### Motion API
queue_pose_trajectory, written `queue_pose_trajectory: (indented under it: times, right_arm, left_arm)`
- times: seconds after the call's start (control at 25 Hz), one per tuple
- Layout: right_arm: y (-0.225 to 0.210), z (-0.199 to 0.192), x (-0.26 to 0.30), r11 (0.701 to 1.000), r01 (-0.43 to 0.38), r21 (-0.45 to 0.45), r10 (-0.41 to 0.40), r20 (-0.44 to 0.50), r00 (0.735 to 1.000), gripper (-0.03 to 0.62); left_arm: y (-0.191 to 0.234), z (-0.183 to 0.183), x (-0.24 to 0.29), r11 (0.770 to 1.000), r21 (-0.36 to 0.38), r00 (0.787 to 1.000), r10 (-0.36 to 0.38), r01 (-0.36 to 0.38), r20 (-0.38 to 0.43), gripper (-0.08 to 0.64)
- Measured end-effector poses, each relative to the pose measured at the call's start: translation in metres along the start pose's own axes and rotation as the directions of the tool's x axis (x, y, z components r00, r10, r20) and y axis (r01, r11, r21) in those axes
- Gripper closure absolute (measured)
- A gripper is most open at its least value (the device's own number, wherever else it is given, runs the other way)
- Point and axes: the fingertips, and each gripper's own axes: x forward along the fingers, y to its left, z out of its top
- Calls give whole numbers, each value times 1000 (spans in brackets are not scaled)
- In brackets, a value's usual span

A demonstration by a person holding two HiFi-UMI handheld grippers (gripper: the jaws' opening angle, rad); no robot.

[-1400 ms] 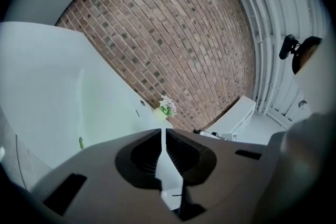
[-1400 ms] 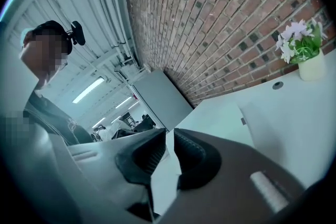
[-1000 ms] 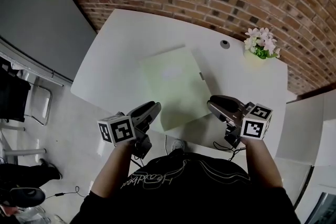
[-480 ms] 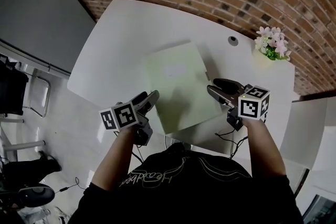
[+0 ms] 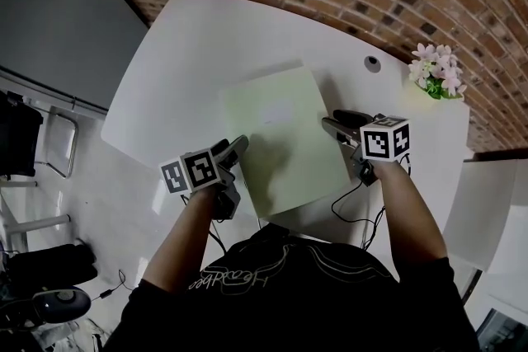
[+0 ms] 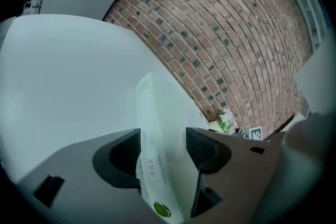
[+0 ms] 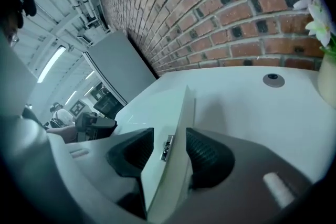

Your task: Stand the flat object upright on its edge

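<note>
Head view first: the pale green folder (image 5: 280,140) lies flat on the white worktop (image 5: 181,53). The left gripper (image 5: 240,146) is at its left edge and the right gripper (image 5: 328,123) at its right, with a flower pot (image 5: 441,77) well apart by the brick wall. Left gripper view: the jaws have just been opening and stand wide, the folder's edge between them. Right gripper view: these jaws too have just been opening, wide astride the other edge beside a small metal clip (image 7: 167,147).
</note>
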Motion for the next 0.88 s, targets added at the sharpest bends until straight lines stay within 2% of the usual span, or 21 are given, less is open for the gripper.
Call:
queue_pose_trajectory:
  times: [0.16,0.4,0.52,0.64,0.76,0.88]
  right_arm:
    - [-8,-3,8,999,-14,45,15,-13,1000,407]
    - [-7,-5,11,993,-58,102,60,-18,998,409]
    - [-6,-6,13,987,-78,144,82,-19,996,411]
    - [-5,-7,14,978,-98,187,103,-19,994,431]
    - [-6,-7,13,978,-91,187,97,-22,995,439]
    - [-5,-7,13,987,-65,147,70,-33,997,443]
  left_arm:
    - [8,0,4,999,-15,999,33,-33,-6,308]
    - [8,-1,6,999,-34,1000,16,-16,-19,310]
    - [7,-1,7,999,-44,1000,4,-5,-24,333]
    - [7,-2,7,999,-42,1000,3,-5,-29,334]
    - [6,-1,7,999,-36,1000,8,-10,-30,339]
    - [6,0,7,999,-28,999,19,-20,-32,344]
